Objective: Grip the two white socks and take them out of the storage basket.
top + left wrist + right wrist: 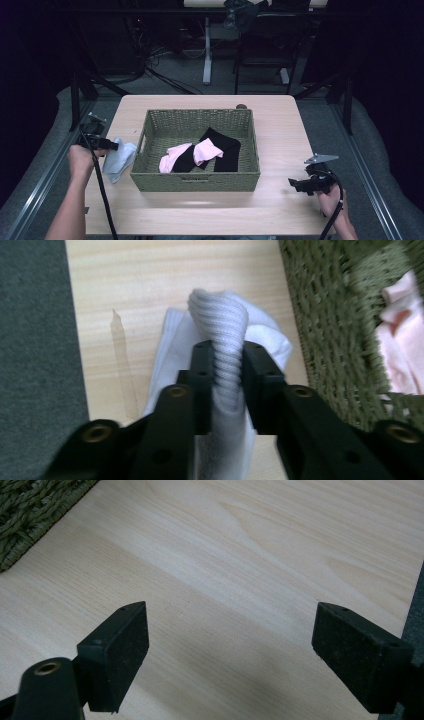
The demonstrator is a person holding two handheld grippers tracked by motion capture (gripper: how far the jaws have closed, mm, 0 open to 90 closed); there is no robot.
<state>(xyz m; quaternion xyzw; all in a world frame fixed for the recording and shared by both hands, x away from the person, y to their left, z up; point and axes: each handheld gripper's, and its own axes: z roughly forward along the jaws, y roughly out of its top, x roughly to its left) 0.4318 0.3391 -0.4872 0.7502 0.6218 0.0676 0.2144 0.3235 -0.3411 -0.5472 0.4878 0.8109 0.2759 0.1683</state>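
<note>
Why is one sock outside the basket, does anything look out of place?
The ribbed white sock lies on the table left of the woven green basket, pinched by the left gripper, while pink and black socks lie inside.

The high view looks forward and down from above the person's edge of the surface [210, 210], the basket [197, 181] near centre. The left gripper view sits close over the white sock [220, 330], basket [330, 330] wall at 2 o'clock. The right gripper view faces bare surface [240, 580] close up, a basket [30, 515] corner at 10 o'clock.
</note>
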